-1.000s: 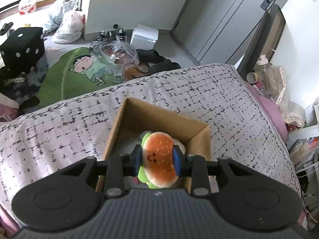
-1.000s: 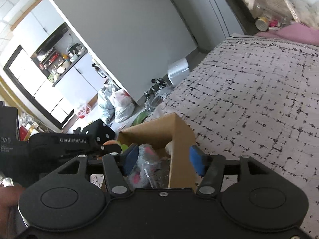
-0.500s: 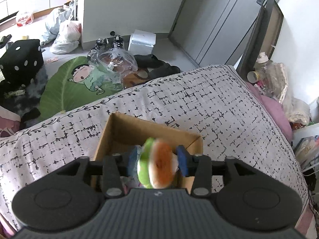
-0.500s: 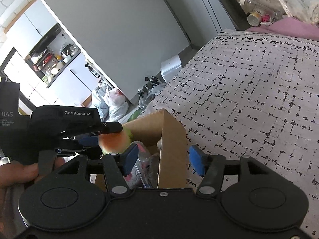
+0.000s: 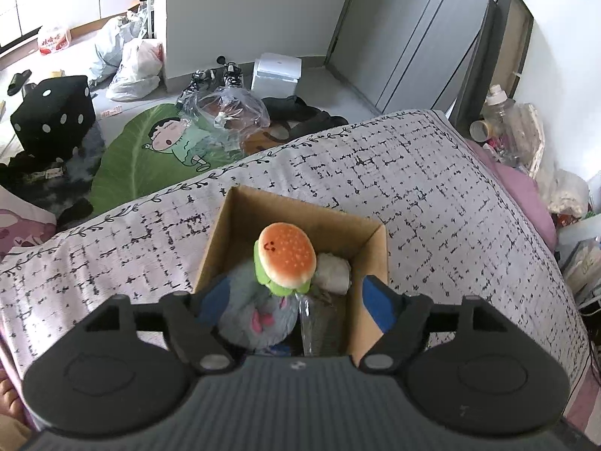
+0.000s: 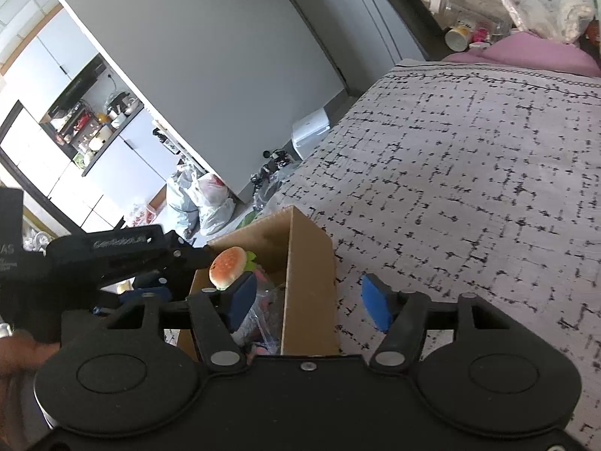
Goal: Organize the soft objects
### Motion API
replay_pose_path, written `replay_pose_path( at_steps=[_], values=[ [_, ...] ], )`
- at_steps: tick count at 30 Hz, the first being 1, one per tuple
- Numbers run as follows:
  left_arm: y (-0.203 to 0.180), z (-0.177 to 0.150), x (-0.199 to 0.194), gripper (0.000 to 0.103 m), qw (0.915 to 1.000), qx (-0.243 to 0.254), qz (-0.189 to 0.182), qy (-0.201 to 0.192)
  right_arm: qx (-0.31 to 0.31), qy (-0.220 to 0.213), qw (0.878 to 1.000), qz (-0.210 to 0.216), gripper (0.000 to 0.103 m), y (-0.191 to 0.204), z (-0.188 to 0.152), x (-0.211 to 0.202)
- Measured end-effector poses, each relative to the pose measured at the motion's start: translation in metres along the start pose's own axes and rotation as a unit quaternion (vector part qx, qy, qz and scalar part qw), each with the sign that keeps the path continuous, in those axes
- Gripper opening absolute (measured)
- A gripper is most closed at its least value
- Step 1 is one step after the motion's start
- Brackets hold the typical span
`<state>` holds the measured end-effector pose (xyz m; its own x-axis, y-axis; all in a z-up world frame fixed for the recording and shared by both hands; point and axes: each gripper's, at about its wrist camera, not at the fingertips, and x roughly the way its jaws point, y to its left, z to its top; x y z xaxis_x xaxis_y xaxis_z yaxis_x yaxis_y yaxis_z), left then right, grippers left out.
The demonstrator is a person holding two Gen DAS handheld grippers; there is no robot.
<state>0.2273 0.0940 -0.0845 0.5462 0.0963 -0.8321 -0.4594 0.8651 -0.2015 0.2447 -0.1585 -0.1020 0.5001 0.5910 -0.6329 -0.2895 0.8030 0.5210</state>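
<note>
1. Left wrist view: the left gripper (image 5: pixel 296 297) hangs over the cardboard box (image 5: pixel 372 236), its blue jaws spreading apart, one at each side of the box's near end. Neither pad touches the burger plush (image 5: pixel 285 255).
2. The burger lies free inside the box, bun up, atop a grey plush (image 5: pixel 259 312) and beside a white soft item (image 5: pixel 332 272).
3. The box stands on a patterned bedspread (image 5: pixel 432 195).
4. Right wrist view: the right gripper (image 6: pixel 308 297) straddles the box's (image 6: pixel 306 263) near right wall, jaws widening; its left pad is inside the box, its right pad outside over the bedspread (image 6: pixel 469 173). Neither pad presses the wall.
5. The burger (image 6: pixel 228 267) shows above the box's left side, at the tip of the left gripper (image 6: pixel 180 268).
</note>
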Motion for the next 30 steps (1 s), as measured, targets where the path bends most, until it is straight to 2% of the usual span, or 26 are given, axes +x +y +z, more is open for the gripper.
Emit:
replay_pose_path(
  at_steps=[14, 16, 23, 27, 30],
  values=[
    [-0.008, -0.017, -0.041, 0.081, 0.9993, 0.032, -0.009, -0.014, 0.006, -0.025, 0.999, -0.026, 0.082, -0.003, 0.003, -0.041],
    [-0.009, -0.020, -0.046, 0.085, 0.9993, 0.033, -0.011, -0.015, 0.008, -0.025, 0.999, -0.028, 0.089, -0.003, 0.003, -0.047],
    [-0.014, -0.030, -0.063, 0.090, 0.9985, 0.044, -0.026, -0.020, 0.002, -0.033, 0.998, -0.054, 0.095, -0.001, 0.000, -0.068],
    [-0.020, -0.039, -0.072, 0.096, 0.9972, 0.060, -0.032, -0.030, -0.007, -0.044, 0.997, -0.066, 0.103, 0.002, 0.001, -0.083],
    [-0.021, -0.044, -0.079, 0.102, 0.9968, 0.063, -0.034, -0.036, -0.020, -0.041, 0.996, -0.080, 0.103, 0.004, 0.002, -0.090]
  ],
)
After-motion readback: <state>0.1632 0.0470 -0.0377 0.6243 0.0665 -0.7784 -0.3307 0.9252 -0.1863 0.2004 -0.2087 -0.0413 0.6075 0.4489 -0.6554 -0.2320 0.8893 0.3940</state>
